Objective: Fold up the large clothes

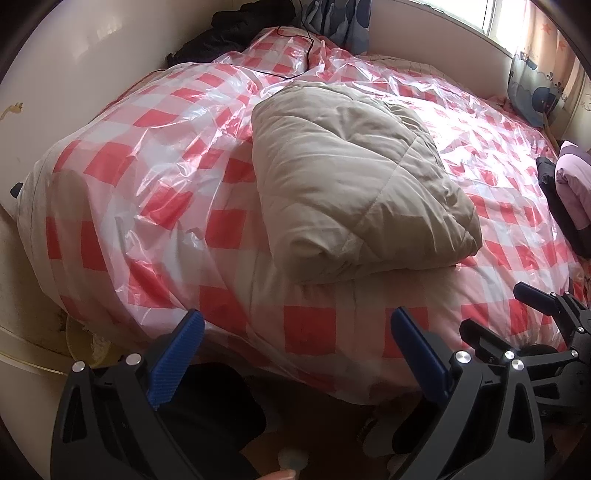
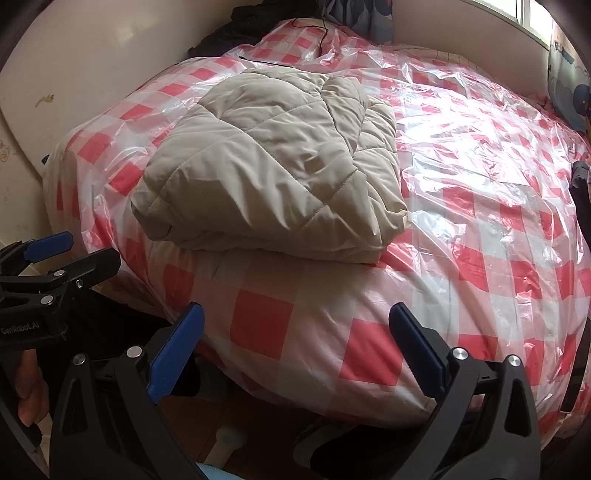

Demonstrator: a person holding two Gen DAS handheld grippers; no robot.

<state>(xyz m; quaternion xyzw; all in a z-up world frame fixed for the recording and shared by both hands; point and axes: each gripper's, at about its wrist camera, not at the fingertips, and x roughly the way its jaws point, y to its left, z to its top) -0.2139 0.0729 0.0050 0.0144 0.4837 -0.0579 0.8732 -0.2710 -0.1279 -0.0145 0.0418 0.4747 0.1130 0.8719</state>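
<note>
A beige quilted jacket (image 1: 354,184) lies folded into a thick bundle on the bed, near its front edge; it also shows in the right wrist view (image 2: 273,177). My left gripper (image 1: 295,332) is open and empty, held back from the bed's front edge, below and short of the bundle. My right gripper (image 2: 295,328) is open and empty, also in front of the bed edge, right of the left one. The right gripper shows at the right edge of the left wrist view (image 1: 532,314), and the left gripper shows at the left edge of the right wrist view (image 2: 62,254).
The bed (image 1: 147,184) is covered by a red-and-white checked clear plastic sheet (image 2: 480,221). Dark clothes (image 1: 236,29) lie at the far corner by the wall. Pink and dark garments (image 1: 572,188) lie at the bed's right side. A window (image 1: 509,22) is at the far right.
</note>
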